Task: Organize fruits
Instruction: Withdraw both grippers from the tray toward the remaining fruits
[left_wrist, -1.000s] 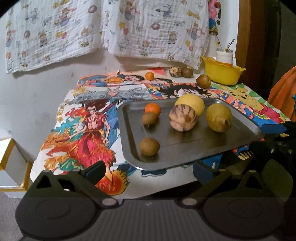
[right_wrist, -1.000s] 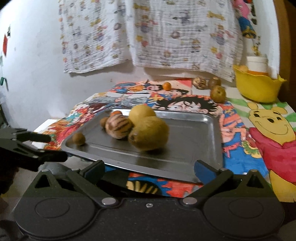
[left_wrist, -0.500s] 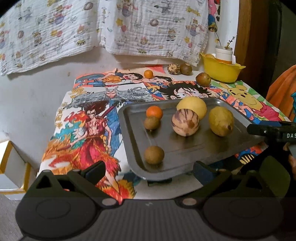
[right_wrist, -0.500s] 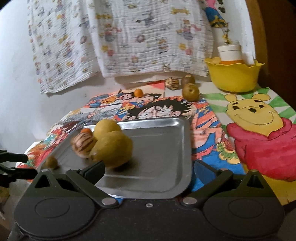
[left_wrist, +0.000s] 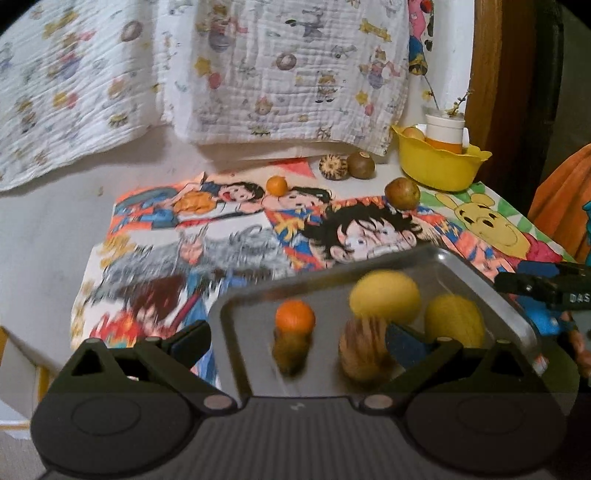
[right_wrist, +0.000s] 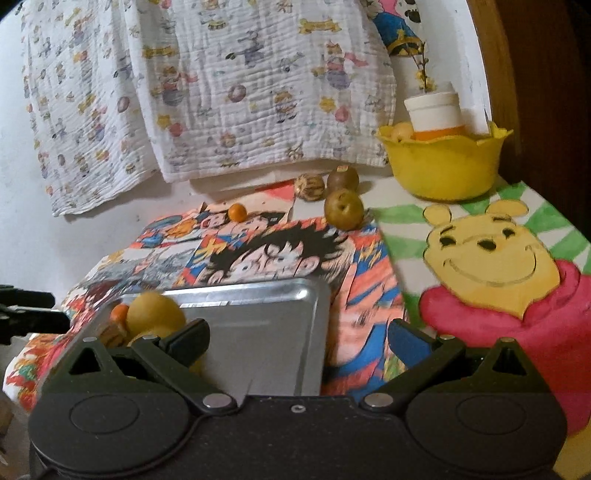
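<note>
A silver tray (left_wrist: 480, 280) sits on a cartoon-printed cloth (right_wrist: 491, 266) near a yellow bowl (right_wrist: 443, 173).

Both my wrist cameras look low across the table's near edge toward the wall, sharing the tray (left_wrist: 461, 266) (right_wrist: 266, 317).

- Metal tray (left_wrist: 476, 273), silver, shallow-rimmed, lies on the cartoon cloth at the view's 6 o'clock.
- On the tray: small orange (left_wrist: 295, 317), brown round fruit (left_wrist: 290, 350) touching it at 6 o'clock, striped fruit (left_wrist: 364, 352), two yellow fruits (left_wrist: 384, 298) at 3 o'clock.
- Off the tray, toward 12 o'clock: tiny orange (left_wrist: 276, 185), greenish-brown fruit (left_wrist: 402, 193), patterned fruit (left_wrist: 333, 167) beside brown fruit (left_wrist: 361, 164).
</note>
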